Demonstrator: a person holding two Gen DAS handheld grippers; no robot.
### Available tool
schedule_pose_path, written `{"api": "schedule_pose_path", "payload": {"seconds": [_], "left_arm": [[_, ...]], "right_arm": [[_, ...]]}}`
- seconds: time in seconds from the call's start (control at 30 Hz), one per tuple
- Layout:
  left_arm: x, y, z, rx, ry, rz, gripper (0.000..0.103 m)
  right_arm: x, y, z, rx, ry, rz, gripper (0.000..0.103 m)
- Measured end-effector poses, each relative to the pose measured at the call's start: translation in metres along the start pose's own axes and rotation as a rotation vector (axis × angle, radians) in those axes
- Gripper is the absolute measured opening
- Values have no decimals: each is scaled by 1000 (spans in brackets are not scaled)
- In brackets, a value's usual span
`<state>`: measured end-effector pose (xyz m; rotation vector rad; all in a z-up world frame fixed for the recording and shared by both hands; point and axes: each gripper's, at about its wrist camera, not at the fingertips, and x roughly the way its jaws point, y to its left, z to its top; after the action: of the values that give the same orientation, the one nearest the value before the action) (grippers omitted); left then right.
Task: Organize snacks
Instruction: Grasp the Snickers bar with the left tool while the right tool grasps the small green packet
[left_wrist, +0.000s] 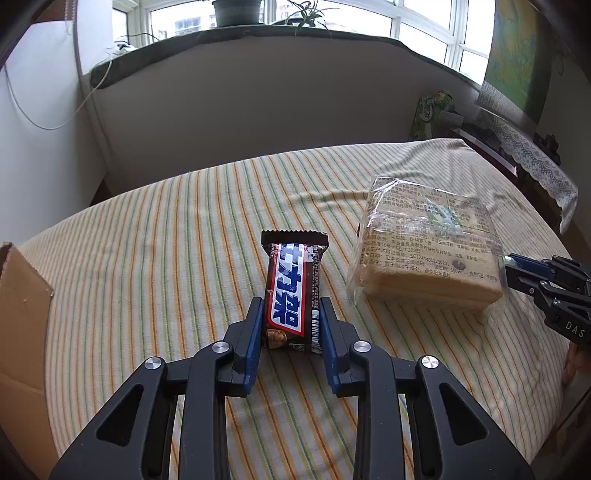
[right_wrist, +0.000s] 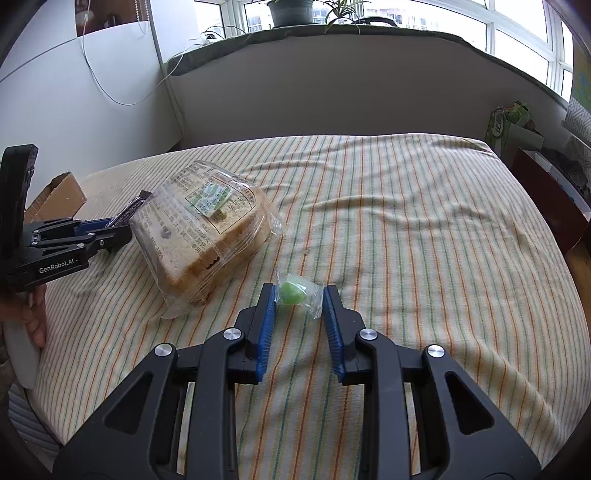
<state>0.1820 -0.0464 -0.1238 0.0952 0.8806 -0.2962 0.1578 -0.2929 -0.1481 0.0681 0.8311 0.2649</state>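
Clearly the bulkiest snack is the bread pack (left_wrist: 430, 251), sliced loaf in clear crinkly film, lying on the striped cloth (left_wrist: 177, 229) right of centre in the left wrist view and well left of the right gripper in its own view. It looks light but soft and easily crushed, and the film is probably slick, so a gentle hold across the firm crust edge, or on the gathered film at an end, seems safer than squeezing the flat faces. Next in size is the chocolate bar (left_wrist: 291, 291), brown wrapper with white and blue lettering, standing between the fingers of the left gripper (left_wrist: 291, 306); both blue pads press against its lower sides, so the gripper holds it. It should be stiff and light, and a grip across its narrow width suits it. Smallest is the green candy (right_wrist: 295, 292) in a clear twist wrapper, lying between the tips of the right gripper (right_wrist: 299, 295), whose fingers stand apart around it without clamping. It seems light and prone to slip, so closing on its round body rather than the loose wrapper ends looks wiser. A cardboard box (left_wrist: 22, 317) sits at the near left edge.
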Motion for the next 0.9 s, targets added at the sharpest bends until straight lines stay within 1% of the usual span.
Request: {"api": "schedule_pose_path", "payload": {"seconds": [0.2,0.33,0.47,0.57,0.67,0.8,0.9], "left_arm": [[-5,8,-3,-26,-21,-1,27],[-19,13,-5,-66,-73,4,27],[-48,9,-11,-97,-141,-25,27],[-74,2,-15,-96,-181,-39,27],[-103,-1,-19,-94,-226,-50,27],[-138,-2,-24,-92,-286,-58,27],[-158,-2,-27,-94,-326,-66,27]], "right_arm": [[-2,-3,-1,13,-17,1,27],[-10,-4,-2,23,-53,-14,27],[-22,-6,-2,45,-88,-12,27],[-42,2,-2,55,-120,-4,27],[-72,16,1,44,-178,-7,27],[-110,38,11,1,-245,-22,27],[-130,53,16,-25,-275,-28,27]]}}
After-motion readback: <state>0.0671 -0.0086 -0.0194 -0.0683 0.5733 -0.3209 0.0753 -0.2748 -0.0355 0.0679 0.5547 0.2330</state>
